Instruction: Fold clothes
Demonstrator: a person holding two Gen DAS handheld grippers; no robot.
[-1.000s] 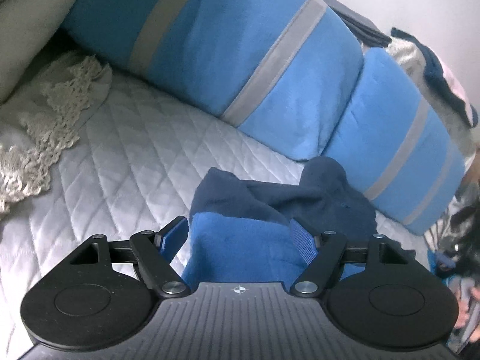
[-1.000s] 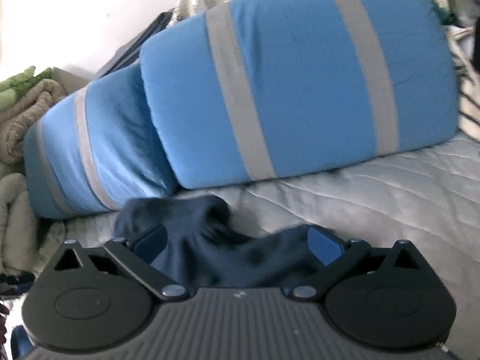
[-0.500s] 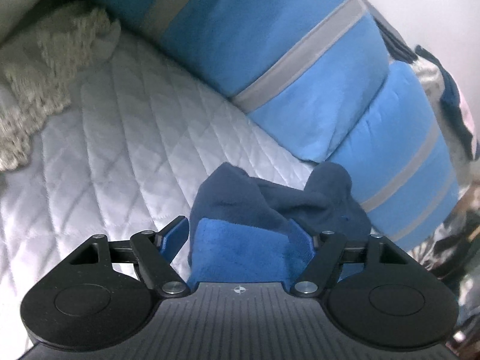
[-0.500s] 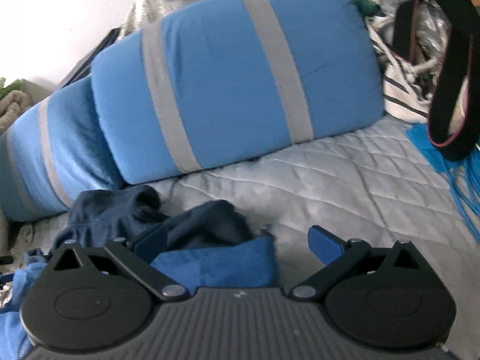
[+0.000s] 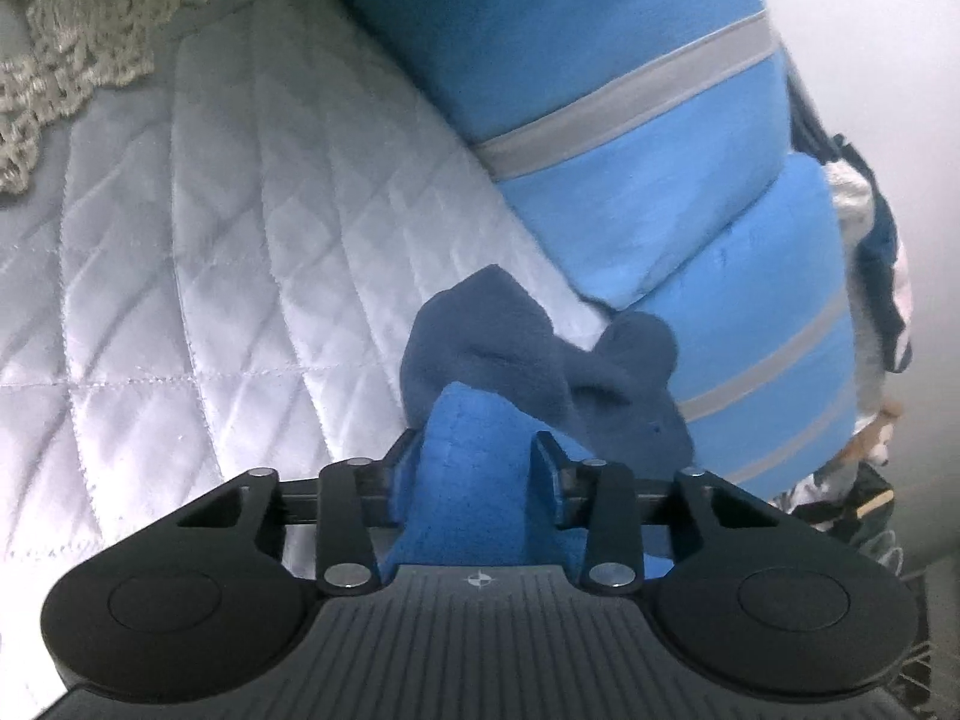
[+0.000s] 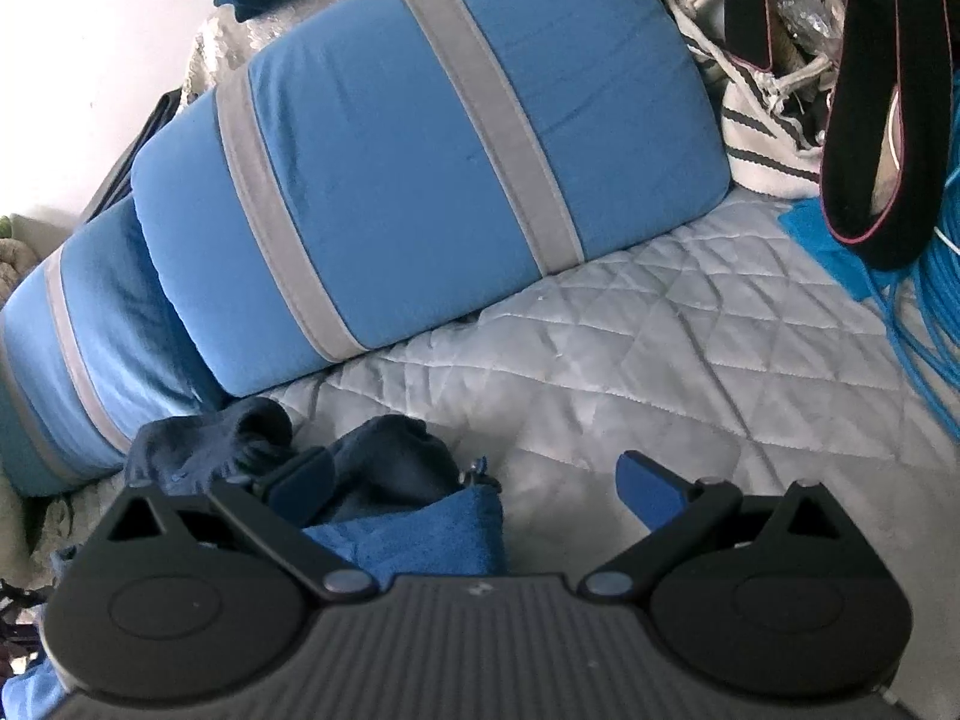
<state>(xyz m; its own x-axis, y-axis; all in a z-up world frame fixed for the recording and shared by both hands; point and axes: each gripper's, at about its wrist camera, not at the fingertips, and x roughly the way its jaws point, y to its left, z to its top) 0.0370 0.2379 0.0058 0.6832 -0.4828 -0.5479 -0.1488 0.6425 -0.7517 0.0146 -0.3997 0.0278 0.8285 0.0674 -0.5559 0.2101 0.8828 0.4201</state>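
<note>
**Left tongs closing on the blue garment, right tongs spread wide**

Left wrist view, left to right. You have a cream crocheted throw [image 5: 72, 42] bunched at the far left corner. It lies on the pale quilted bedspread [image 5: 210, 252], which fills the left half of the view. Centre: the two-tone garment [image 5: 474, 468], a bright blue fleece part nearest you with a navy part [image 5: 510, 336] crumpled beyond it. It lies on the bedspread, and its far end reaches the foot of the pillows. Your left gripper [image 5: 474, 468] has the bright blue fold between its fingers, and the jaws are closing; both pads press into the fleece, which bulges up between them. Right of that: two blue pillows with grey bands [image 5: 630, 138], stacked along the wall, then a heap of mixed cloth [image 5: 876, 252] at the far right edge, too blurred to name.

Right wrist view, left to right. The lower blue pillow [image 6: 90, 336] sits at the left edge and the larger upper pillow [image 6: 450, 138] leans across the middle. The same garment [image 6: 372, 480] lies low left of centre, navy part beyond, blue part running under the gripper body. Your right gripper [image 6: 474, 480] stands wide open. Its left finger [image 6: 300, 477] lies against the navy cloth, while the right finger [image 6: 651, 486] is over bare bedspread, clear of the fabric; nothing is gripped. Far right: a striped white bag [image 6: 762, 120], a black strap with pink edging [image 6: 864, 120] and a coil of blue cord [image 6: 936, 312].
</note>
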